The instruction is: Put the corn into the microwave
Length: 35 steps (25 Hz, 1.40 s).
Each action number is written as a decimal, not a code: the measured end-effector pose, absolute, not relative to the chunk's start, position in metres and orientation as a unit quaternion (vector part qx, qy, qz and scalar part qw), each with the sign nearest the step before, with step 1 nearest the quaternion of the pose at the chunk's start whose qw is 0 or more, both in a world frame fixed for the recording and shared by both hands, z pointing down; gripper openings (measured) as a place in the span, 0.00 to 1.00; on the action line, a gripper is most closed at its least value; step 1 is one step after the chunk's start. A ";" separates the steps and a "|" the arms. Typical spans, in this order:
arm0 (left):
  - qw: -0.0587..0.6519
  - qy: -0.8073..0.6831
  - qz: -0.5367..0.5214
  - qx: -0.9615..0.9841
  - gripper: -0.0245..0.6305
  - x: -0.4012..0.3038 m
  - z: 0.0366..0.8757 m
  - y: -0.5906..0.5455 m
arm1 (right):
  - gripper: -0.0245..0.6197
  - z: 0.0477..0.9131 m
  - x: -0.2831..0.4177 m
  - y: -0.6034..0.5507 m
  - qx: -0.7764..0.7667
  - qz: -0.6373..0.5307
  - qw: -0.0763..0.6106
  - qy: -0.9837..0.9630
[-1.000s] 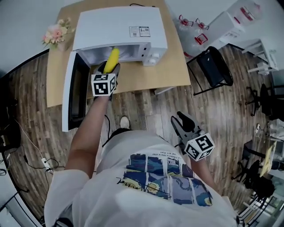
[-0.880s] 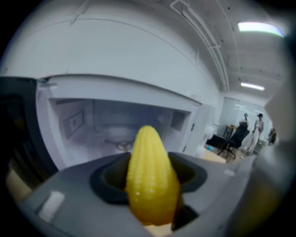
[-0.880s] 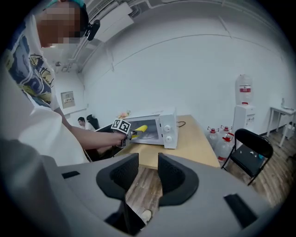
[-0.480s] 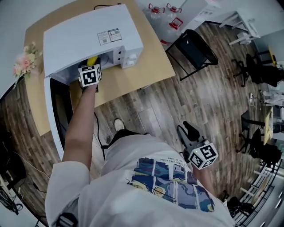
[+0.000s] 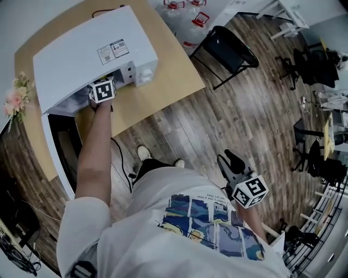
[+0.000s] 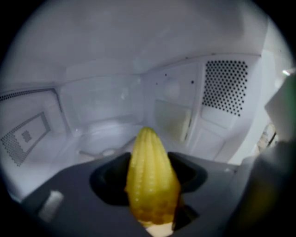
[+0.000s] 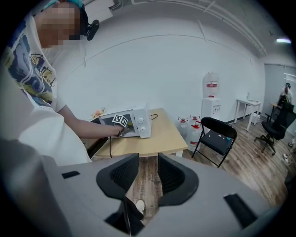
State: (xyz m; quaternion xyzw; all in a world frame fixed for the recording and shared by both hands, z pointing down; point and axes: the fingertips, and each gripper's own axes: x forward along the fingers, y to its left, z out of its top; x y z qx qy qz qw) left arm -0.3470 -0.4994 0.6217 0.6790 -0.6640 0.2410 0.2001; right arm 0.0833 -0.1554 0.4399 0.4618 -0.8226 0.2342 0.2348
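Note:
The yellow corn cob (image 6: pixel 151 185) sticks out forward between the jaws of my left gripper (image 6: pixel 149 179), which is shut on it. It is held inside the white cavity of the microwave (image 6: pixel 138 102), above the cavity floor. In the head view the left gripper's marker cube (image 5: pixel 101 90) sits at the mouth of the white microwave (image 5: pixel 92 51), whose door (image 5: pixel 58 157) hangs open; the corn is hidden there. My right gripper (image 5: pixel 230 163) hangs at the person's right side over the floor. Its jaws stand open with nothing between them (image 7: pixel 148 173).
The microwave stands on a wooden table (image 5: pixel 168 81) with flowers (image 5: pixel 15 96) at its left end. A black folding chair (image 5: pixel 231 51) and water bottles (image 5: pixel 187 13) stand beyond the table's right edge. Office chairs (image 5: pixel 318 59) stand far right on the wooden floor.
My left gripper has pushed forward and down with the corn, from the microwave's opening into its cavity, so the corn no longer shows from above. The right gripper has shifted a little at the person's side.

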 end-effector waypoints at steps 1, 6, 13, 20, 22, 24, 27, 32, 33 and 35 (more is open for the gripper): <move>0.199 -0.664 0.244 0.678 0.43 -0.347 0.625 -0.500 | 0.22 0.441 0.085 -0.156 0.462 0.236 0.235 -0.822; 0.201 -0.659 0.262 0.676 0.43 -0.344 0.628 -0.502 | 0.22 0.442 0.086 -0.163 0.459 0.243 0.238 -0.821; 0.192 -0.682 0.279 0.649 0.46 -0.355 0.626 -0.500 | 0.22 0.444 0.089 -0.168 0.452 0.239 0.238 -0.826; 0.192 -0.688 0.260 0.650 0.51 -0.353 0.616 -0.489 | 0.22 0.446 0.105 -0.160 0.449 0.234 0.230 -0.831; 0.186 -0.693 0.261 0.646 0.51 -0.352 0.609 -0.480 | 0.22 0.447 0.109 -0.157 0.445 0.231 0.227 -0.835; 0.185 -0.698 0.255 0.643 0.51 -0.351 0.605 -0.471 | 0.22 0.449 0.114 -0.154 0.435 0.227 0.225 -0.842; 0.182 -0.709 0.244 0.637 0.52 -0.349 0.598 -0.452 | 0.22 0.451 0.122 -0.150 0.415 0.220 0.222 -0.854; 0.186 -0.722 0.227 0.626 0.52 -0.334 0.577 -0.400 | 0.21 0.449 0.139 -0.146 0.380 0.203 0.211 -0.877; 0.187 -0.724 0.224 0.625 0.52 -0.329 0.573 -0.388 | 0.21 0.448 0.143 -0.145 0.374 0.199 0.208 -0.882; 0.191 -0.725 0.220 0.624 0.52 -0.317 0.568 -0.364 | 0.20 0.446 0.153 -0.144 0.361 0.190 0.203 -0.890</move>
